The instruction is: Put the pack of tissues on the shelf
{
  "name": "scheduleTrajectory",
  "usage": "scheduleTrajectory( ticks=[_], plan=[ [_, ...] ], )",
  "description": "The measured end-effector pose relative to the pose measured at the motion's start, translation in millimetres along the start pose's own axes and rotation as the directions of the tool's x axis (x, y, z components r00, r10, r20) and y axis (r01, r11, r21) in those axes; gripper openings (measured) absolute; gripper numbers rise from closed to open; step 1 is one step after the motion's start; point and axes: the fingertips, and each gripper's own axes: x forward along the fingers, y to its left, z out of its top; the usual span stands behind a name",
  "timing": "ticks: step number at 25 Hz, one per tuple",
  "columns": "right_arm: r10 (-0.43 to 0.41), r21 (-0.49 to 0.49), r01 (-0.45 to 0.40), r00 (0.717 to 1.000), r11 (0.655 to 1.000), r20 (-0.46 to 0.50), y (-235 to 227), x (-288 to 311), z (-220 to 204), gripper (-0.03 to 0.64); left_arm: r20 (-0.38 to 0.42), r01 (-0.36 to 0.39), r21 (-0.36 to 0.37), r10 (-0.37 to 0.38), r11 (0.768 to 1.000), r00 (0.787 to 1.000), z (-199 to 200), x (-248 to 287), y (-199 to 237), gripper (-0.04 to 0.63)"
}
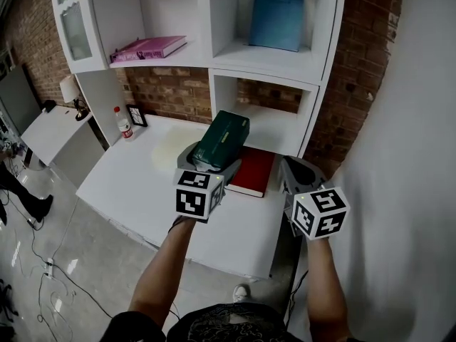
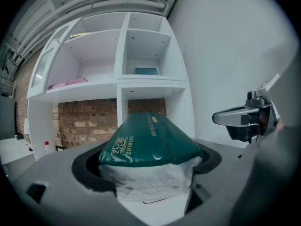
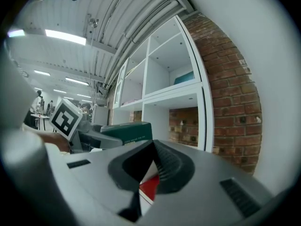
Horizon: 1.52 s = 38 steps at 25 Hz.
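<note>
While the pack (image 1: 222, 140) sits clamped in the left gripper (image 1: 208, 165), the coming move turns on one relation: the pack's long axis runs fwd out of the jaws, aimed at the low open cubby (image 1: 276, 125) of the shelf (image 1: 263, 73). The jaws grip the pack's near end across its width. The far end juts free and the pack is clear of the table (image 1: 135, 184). The cubby lies beyond the pack's far end and a little to its right. The left gripper is thus the nearer one. The right gripper (image 1: 298, 171) hangs right of the pack, jaws drawn together, nothing between them.

Obstructions:
- Red book (image 1: 254, 171): flat on the table, below and right of the pack, far end toward the cubby mouth. Judged a snag risk if the pack goes in low.
- Divider (image 1: 214, 95): upright, beyond the pack and at the cubby's left edge, close to the pack's line.
- Blue book (image 1: 276, 18): in the cubby above and beyond the pack.
- Pink book (image 1: 151, 48): up-left of the pack.
- Bottle (image 1: 122, 122): well left of the pack.

The last three look clear of the route.
</note>
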Motion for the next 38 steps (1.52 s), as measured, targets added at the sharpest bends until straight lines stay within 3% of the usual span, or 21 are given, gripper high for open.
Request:
scheduleTrajectory(
  ticks=[20,38],
  plan=[
    [0.082,-0.037,-0.082,0.997,0.996,-0.013,-42,48,-7,0.005,-0.021,0.041,-0.014,-0.042,0.999,0.999,27,133,-1,0.463],
    [0.076,-0.045,-0.078,0.996,0.996,-0.047,-65,65,-25,0.005,-0.154,0.084,-0.013,-0.085,0.996,0.984,-4,209,-3,0.472]
  ],
)
